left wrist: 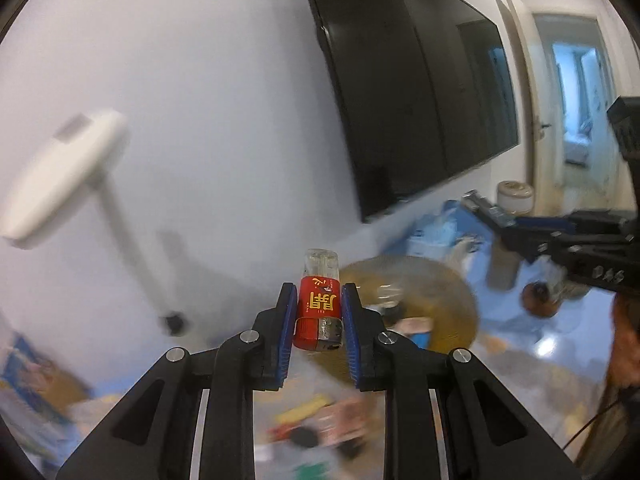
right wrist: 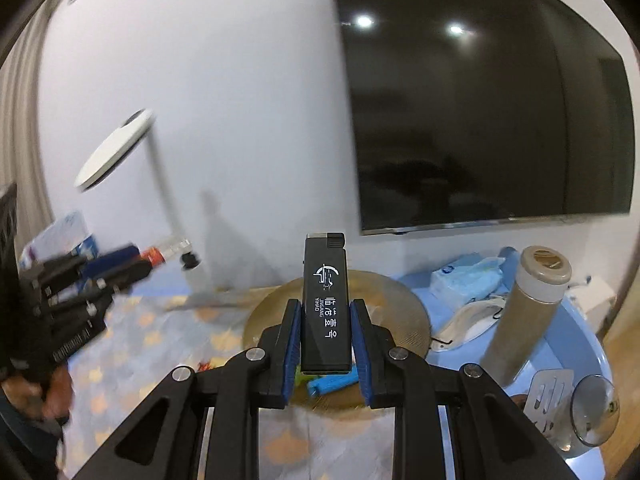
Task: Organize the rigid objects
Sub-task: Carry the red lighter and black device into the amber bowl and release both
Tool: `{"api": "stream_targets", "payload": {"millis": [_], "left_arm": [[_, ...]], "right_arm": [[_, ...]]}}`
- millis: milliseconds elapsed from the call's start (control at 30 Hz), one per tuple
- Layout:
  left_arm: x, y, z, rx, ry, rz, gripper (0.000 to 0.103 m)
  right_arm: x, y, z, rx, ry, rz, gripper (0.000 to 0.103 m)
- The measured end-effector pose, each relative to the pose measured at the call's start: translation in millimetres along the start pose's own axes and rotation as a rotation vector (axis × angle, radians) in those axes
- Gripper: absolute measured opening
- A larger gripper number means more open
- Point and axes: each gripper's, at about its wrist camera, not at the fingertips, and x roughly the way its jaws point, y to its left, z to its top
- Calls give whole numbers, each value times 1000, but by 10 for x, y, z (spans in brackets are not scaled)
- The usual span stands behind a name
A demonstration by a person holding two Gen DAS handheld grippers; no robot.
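Gripping a red plastic lighter with a clear base [left wrist: 319, 312], the left gripper [left wrist: 318, 312] has its blue-padded fingers [left wrist: 289, 320] closed tight on the lighter's sides, held in the air. The right gripper [right wrist: 325, 332] is likewise closed on a black rectangular lighter with white lettering [right wrist: 325, 304], upright between its fingers [right wrist: 294, 336]. Below and beyond lies a round golden tray [right wrist: 404, 316] on the patterned blue desk [right wrist: 168, 328]. Farther right stands a beige cylindrical flask [right wrist: 524, 312]. A dark wall-mounted television screen [right wrist: 488, 120] hangs behind.
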Motion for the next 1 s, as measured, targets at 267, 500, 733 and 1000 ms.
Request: {"api": "stream_targets", "payload": {"millis": [267,500,733,1000], "left_arm": [[858,-145,-305,-143,173,-137,20],[868,-193,-332,-119,130,-191,62],[307,52,-618,-107,85,-95,82],[-298,525,-1406,-285,180,1,82]], "right_arm": [[761,-181,-188,63,219,-37,24],[1058,-329,-385,94,278,-60,24],[965,-474,-441,147,284,-21,32],[660,55,-785,107,323,166,51]]}}
